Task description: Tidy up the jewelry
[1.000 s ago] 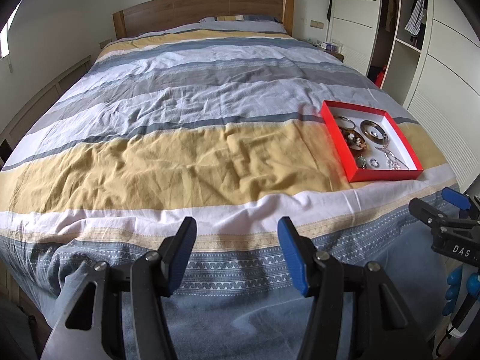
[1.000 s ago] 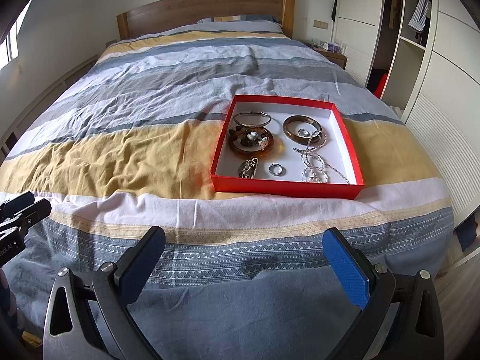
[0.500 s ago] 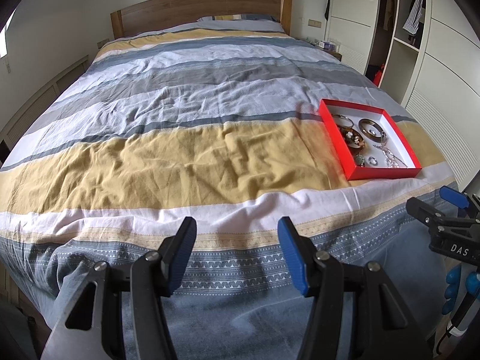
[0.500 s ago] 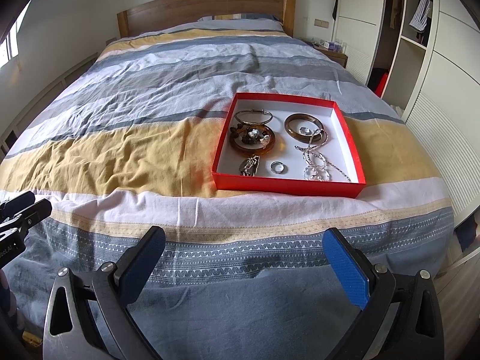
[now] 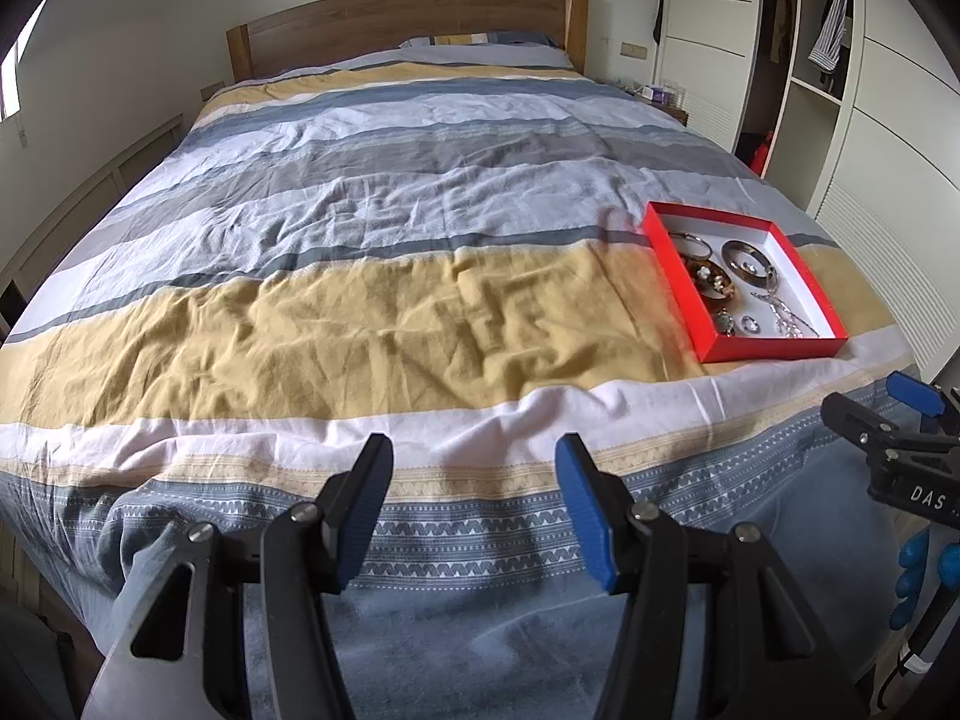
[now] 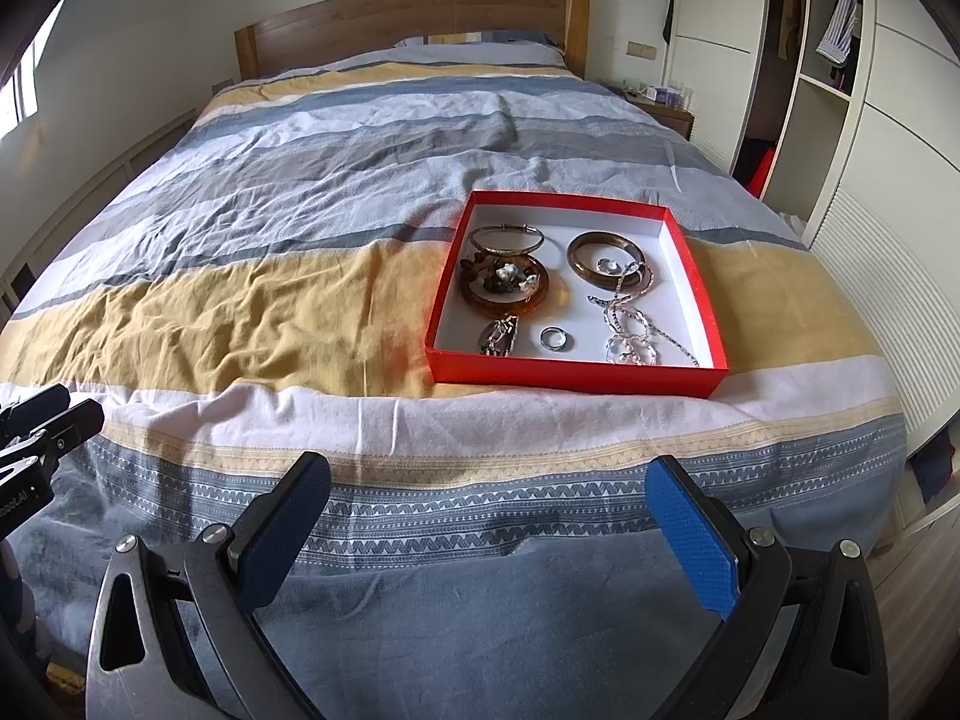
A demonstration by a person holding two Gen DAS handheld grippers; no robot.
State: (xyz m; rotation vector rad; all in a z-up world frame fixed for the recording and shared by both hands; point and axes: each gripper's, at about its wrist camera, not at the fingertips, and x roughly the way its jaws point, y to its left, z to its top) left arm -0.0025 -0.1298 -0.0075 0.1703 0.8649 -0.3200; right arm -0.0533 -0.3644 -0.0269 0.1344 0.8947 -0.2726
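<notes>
Left claw point(image 5: 474, 468): held level at the foot edge of the bed point(image 5: 360, 312), aimed toward the headboard point(image 5: 408, 24); fingers point(image 5: 363, 498) parted to a moderate gap, nothing between them, no contact with the duvet visible. Right claw point(image 6: 489, 492): likewise held low at the foot edge, aimed up the bed; fingers point(image 6: 690, 516) spread wide, gripping nothing. Seen from the left wrist view as a black frame with a blue tip at the right border.

Red tray point(image 6: 576, 369): positioned on the yellow stripe of the duvet, near the foot edge and toward the right side edge of the bed, directly ahead of the right claw and well apart from both claws. Contents, all within the white interior:
- thin metal bangle point(image 6: 507, 238) at the far left corner;
- amber bangle point(image 6: 504, 288) just in front of it, with small dark and pale pieces inside its ring;
- brown bangle point(image 6: 603, 253) at the far right, a small ring inside it;
- silver chain point(image 6: 630, 324) trailing from that bangle toward the near right corner;
- silver ring point(image 6: 555, 339) near the front wall;
- dark pendant point(image 6: 499, 336) beside the ring.

Wardrobe point(image 5: 840, 90) located past the right side edge of the bed.
</notes>
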